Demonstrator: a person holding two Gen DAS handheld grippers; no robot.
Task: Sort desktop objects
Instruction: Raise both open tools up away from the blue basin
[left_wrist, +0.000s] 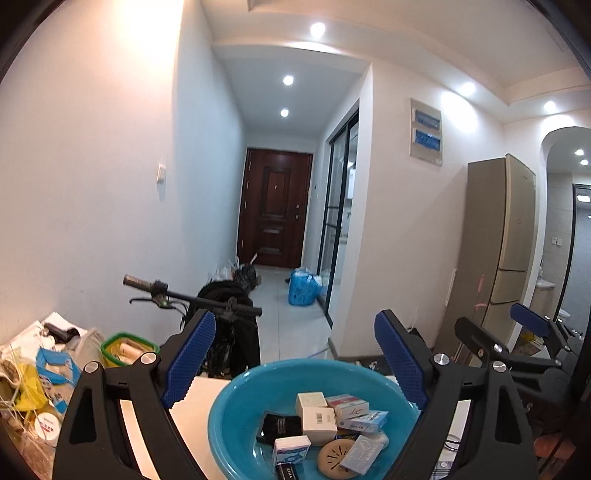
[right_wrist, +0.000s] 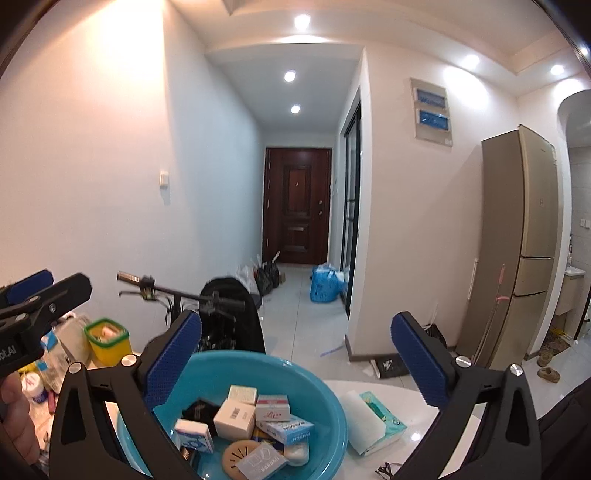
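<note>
A blue plastic basin (left_wrist: 236, 406) (right_wrist: 325, 398) sits on the white table, holding several small boxes (left_wrist: 319, 424) (right_wrist: 234, 415), a black pouch (left_wrist: 279, 428), a round tan disc (right_wrist: 236, 456) and a tissue pack. My left gripper (left_wrist: 295, 363) is open and empty above the basin's far rim. My right gripper (right_wrist: 295, 360) is open and empty, also above the basin. The right gripper shows at the right of the left wrist view (left_wrist: 517, 332); the left gripper shows at the left of the right wrist view (right_wrist: 33, 295).
A tissue pack (right_wrist: 373, 421) and glasses (right_wrist: 388, 470) lie right of the basin. A green-rimmed yellow tub (right_wrist: 107, 341) and cluttered packets (left_wrist: 33, 384) lie left. Beyond the table stand a bicycle (right_wrist: 184, 295), a fridge (right_wrist: 517, 240) and a hallway door.
</note>
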